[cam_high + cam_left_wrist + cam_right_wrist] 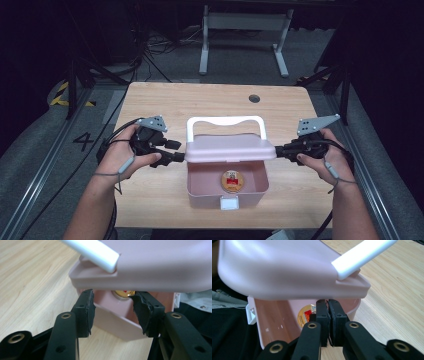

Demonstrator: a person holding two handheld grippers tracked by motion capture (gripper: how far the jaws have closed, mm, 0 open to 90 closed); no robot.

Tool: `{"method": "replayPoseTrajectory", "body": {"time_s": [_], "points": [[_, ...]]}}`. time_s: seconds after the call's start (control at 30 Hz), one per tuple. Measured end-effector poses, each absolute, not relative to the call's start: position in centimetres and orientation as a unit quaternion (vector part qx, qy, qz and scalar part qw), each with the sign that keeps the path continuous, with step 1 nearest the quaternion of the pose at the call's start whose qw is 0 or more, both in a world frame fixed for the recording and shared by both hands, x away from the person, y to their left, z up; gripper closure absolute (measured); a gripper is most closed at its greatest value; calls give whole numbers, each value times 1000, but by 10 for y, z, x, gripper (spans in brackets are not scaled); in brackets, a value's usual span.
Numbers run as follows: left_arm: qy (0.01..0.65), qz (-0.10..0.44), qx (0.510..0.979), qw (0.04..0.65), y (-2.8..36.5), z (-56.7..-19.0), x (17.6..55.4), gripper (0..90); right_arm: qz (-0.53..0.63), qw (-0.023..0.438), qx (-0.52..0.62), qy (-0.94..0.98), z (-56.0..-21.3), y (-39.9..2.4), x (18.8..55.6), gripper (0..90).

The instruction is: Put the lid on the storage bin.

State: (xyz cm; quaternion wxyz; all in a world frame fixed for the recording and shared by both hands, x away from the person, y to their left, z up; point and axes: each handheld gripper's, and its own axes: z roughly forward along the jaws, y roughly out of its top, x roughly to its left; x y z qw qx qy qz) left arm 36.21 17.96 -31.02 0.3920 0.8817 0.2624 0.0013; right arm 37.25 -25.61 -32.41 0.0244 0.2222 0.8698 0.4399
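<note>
At the table's middle, I'm propping the smooth pink plastic lid (230, 148) of the glossy pink storage box (225, 192) half-raised. My left gripper (112, 312) is standing half-open under its edge, gripping nothing; my right gripper (328, 317) is pressing up beneath it with jaws closed tight, empty. Slick plastic could be slipping off those pads, dropping the lid onto the round gold tin (233, 181).

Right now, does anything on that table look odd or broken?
The pad on one left gripper finger looks torn and ragged at its edge. Otherwise, the pink box sits square on the table with its lid half open and a round tin inside. Nothing is spilled.
</note>
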Motion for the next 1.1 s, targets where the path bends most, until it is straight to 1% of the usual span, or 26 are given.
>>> {"method": "replayPoseTrajectory", "body": {"time_s": [0.23,0.43,0.57,0.83,0.97,1.1], "points": [[279,8,877,391,187,-312,364,505,434,23,214,875,-325,-252,374,873],[296,11,871,392,200,-316,371,473,437,18,208,875,-323,-252,372,863],[325,56,868,371,207,-318,376,451,431,19,196,881,-323,-251,370,847],[355,84,864,349,221,-328,391,425,421,13,185,888,-323,-249,366,843],[362,73,860,352,225,-334,397,410,416,12,179,891,-324,-249,363,840],[368,77,861,342,230,-341,406,406,403,14,169,899,-325,-247,361,836]]}}
